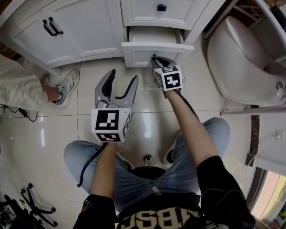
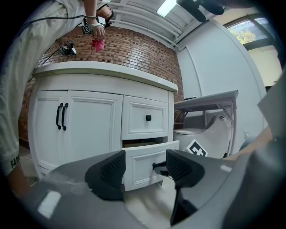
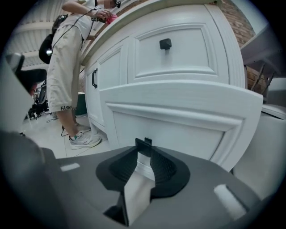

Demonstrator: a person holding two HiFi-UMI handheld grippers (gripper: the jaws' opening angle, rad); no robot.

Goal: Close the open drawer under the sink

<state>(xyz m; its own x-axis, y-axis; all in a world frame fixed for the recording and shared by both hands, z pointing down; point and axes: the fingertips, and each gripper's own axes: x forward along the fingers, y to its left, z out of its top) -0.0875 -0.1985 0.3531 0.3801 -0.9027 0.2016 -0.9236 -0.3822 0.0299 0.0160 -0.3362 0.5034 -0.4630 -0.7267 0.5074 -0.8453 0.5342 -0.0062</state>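
Right gripper [image 1: 155,59] nipped onto the open drawer's knob [image 3: 143,143]; left gripper [image 1: 124,76] spread wide and empty.
Its forearm reaches straight out to the drawer [image 1: 152,49], jaws nearly together with the black knob seemingly caught at their tips, though the view there is tight. The other arm is bent, its gripper hovering above the floor [image 1: 53,129], just short of the vanity's front edge. The drawer juts from the vanity [image 1: 89,22] near its right corner, below the closed upper drawer [image 1: 156,9], with its front panel running parallel to that edge. Glossy pale tiles; a toilet [image 1: 241,58] lies beyond the right corner, and a bystander's shoe [image 1: 67,87] is by the left.
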